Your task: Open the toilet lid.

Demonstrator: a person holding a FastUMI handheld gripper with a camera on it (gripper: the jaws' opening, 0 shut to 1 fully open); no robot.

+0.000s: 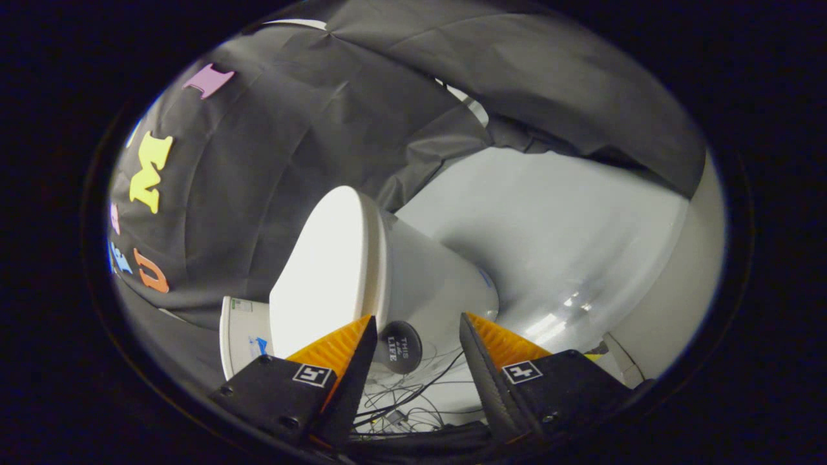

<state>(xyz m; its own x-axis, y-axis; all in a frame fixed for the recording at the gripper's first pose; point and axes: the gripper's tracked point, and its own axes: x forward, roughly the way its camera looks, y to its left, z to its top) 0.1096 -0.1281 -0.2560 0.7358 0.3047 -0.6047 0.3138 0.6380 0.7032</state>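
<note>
Smooth white plastic toilet lid (320,271) lies flat and closed on the seat, its broad face brightly lit. The view is rolled, so the lid appears tilted on edge. It sits just ahead of the left finger of the tongs (417,329), whose tip overlaps the lid's near rim in the view; cannot tell whether they touch.

Glossy white ceramic toilet bowl (433,284) swells out beside the lid, ahead of the gap between the fingers. Small round black disc with white lettering (400,347) sits in that gap, against the bowl's lower part.

Tongs open, fingers spread wide apart, nothing between them pressed or held.

White rectangular cistern (242,336) shows past the lid's far end, next to the left finger. Thin dark tangled cables (413,397) lie low between the fingers. Pale grey shiny floor (555,245) stretches beyond the bowl, with light glare on it. Black draped cloth booth wall (291,129) stands behind the toilet.
</note>
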